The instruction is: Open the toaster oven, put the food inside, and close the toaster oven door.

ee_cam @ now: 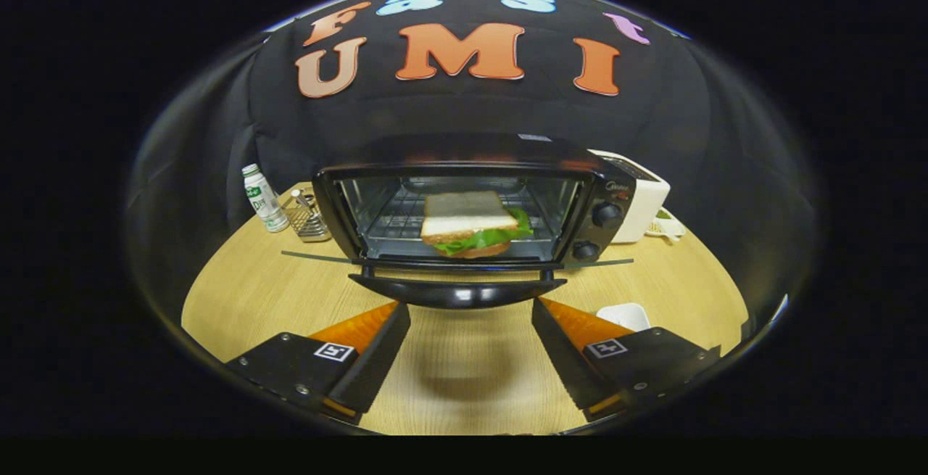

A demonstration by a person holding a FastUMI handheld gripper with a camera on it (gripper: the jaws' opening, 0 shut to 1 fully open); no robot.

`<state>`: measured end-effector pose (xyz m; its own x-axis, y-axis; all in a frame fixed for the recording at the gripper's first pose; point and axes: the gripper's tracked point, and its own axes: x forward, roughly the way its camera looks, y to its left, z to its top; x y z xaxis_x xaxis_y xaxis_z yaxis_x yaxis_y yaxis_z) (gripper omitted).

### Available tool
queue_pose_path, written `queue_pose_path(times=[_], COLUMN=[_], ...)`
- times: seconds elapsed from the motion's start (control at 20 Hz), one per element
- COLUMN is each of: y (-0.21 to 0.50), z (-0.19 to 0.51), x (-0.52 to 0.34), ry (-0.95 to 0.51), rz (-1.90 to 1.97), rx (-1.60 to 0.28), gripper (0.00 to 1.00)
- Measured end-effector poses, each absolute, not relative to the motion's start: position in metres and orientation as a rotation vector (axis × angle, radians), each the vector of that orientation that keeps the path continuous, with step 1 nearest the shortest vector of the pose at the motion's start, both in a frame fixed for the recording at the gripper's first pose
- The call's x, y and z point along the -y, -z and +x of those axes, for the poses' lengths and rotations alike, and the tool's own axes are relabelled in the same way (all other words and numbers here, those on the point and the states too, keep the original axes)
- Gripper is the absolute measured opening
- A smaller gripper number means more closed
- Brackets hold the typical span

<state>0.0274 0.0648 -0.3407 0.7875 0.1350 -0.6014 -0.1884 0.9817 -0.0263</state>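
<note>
The wooden counter (239, 294) spread wide under everything, pale and round-edged. On it, dead ahead at twelve o'clock from the jaws, sat the black toaster oven (471, 199), its door (457, 290) dropped fully open and lying flat toward the camera, the handle edge just ahead of the fingertips but not touching them. Inside the cavity, on the wire rack (395, 221), rested the sandwich (475, 225): a slice of white bread on top, green lettuce spilling out at its right side and front, a darker layer beneath. Two round knobs (606, 215) stood one above the other on the oven's right panel. At about two o'clock, just beside the oven's right wall, stood a white appliance (645, 203), partly hidden behind it. At ten o'clock, left of the oven, a small wire basket (306, 222) held some utensils, and a white bottle (262, 199) with a green label stood upright just beside it. A small white dish (625, 313) lay near the right finger, partly hidden by it. The gripper (471, 337) hung low with its jaws spread wide apart and nothing between them, bare counter showing in the gap.
</note>
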Motion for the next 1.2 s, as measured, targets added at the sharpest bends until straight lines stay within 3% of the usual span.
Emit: queue_pose_path(times=[0.6,0.95,1.2], y=[0.301,0.287,0.232], z=[0.092,0.082,0.077], x=[-0.097,-0.09,-0.082], ry=[-0.176,-0.167,-0.17], rz=[-0.028,-0.039,-0.03], rx=[-0.539,-0.536,-0.474], gripper=[1.0,1.0,1.0])
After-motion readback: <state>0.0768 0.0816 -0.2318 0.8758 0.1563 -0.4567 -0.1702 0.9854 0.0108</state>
